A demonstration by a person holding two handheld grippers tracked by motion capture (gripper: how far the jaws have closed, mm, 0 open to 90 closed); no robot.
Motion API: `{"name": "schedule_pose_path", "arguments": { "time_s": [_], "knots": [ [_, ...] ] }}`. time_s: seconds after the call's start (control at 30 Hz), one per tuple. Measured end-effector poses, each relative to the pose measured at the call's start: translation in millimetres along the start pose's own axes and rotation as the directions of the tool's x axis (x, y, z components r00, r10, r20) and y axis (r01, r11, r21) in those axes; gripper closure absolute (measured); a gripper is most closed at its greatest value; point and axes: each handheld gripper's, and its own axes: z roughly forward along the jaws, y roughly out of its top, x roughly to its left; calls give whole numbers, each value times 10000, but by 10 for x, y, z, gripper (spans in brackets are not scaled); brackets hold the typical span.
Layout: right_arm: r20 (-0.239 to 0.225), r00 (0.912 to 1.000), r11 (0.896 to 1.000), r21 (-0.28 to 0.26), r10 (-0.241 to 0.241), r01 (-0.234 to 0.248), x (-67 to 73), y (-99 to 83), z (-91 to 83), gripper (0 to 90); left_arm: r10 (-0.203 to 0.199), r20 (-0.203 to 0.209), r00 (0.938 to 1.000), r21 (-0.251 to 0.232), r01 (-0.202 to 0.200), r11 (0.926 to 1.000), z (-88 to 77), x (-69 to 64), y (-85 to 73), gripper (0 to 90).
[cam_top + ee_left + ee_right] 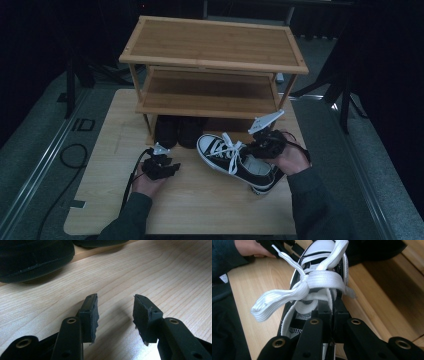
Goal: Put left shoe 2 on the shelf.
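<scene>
The bench (pixel 175 277) is pale, smooth, matt wood with visible grain. The shoe rack (pixel 212 45) is warmer slatted wood. The sneaker (pixel 235 160) looks like black cloth with a glossy white toe cap and flat woven white laces (pixel 294 292). The left gripper (pixel 115 315) has matt black fingers (pixel 143 315) with rough, ragged-edged pads and brass-coloured eyelets.

1 black-and-white sneaker (pixel 235 160), 2 black shoes (pixel 177 131) under rack, 1 two-tier wooden shoe rack (pixel 212 55), 2 claws: left claw (pixel 159 165), right claw (pixel 265 142), 1 table (pixel 200 200).
</scene>
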Motion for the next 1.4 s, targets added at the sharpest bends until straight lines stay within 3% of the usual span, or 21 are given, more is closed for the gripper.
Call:
{"name": "schedule_pose_path", "arguments": {
  "time_s": [1.03, 1.4],
  "knots": [
    [38, 9981, 9924, -1065, -616, 616, -173, 389, -411, 879, -12, -3, 10000, -17, 12, 10000, 1, 3, 0, 553],
    [123, 9991, 9833, -1772, -394, 410, -280, 554, -535, 879, -44, 23, 10000, -40, 44, 10000, 5, 0, 0, 552]
  ]
}}
